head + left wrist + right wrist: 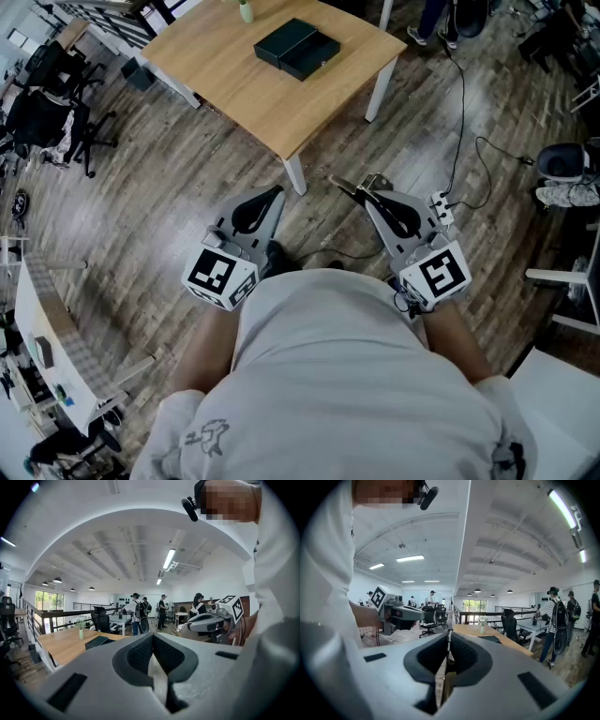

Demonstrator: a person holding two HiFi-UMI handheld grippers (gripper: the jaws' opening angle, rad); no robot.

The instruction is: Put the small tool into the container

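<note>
Small tool (343, 185) is pinched between the nearly closed jaws of the right gripper (371, 184), its thin end projecting past the tips, a hold that looks suited to carrying. Left gripper (277, 193) has its jaws together with nothing between them. Both hang low over the floor (187, 187), well apart from the container (298, 49) — it lies open on the table (225, 84) ahead, apparently ready to receive the tool.

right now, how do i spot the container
Find the light wooden table at the top of the head view. Near its middle lies the container, a flat dark box opened in two halves; its only neighbour is a small pale vase.
</note>
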